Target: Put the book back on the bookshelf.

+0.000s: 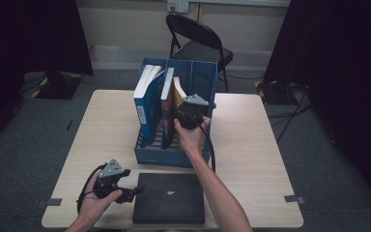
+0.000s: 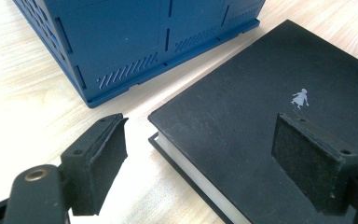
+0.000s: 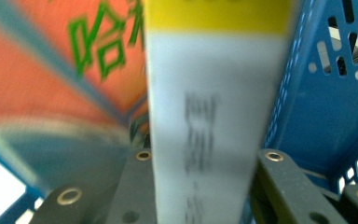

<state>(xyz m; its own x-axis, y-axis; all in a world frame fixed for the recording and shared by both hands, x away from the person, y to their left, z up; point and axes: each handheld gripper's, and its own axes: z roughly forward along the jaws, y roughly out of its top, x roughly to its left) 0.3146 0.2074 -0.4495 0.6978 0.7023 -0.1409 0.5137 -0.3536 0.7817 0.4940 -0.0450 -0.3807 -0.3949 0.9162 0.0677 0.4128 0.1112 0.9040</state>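
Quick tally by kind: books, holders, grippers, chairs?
Books: 4 — blue book, red book, yellow book in the right gripper, black book flat on the table
File holder: 1
Grippers: 2, counting the left gripper
Chair: 1
Total: 8

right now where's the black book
In the high view the black book lies flat at the table's near edge, just in front of the blue file rack, with the left hand-held gripper at its left edge.
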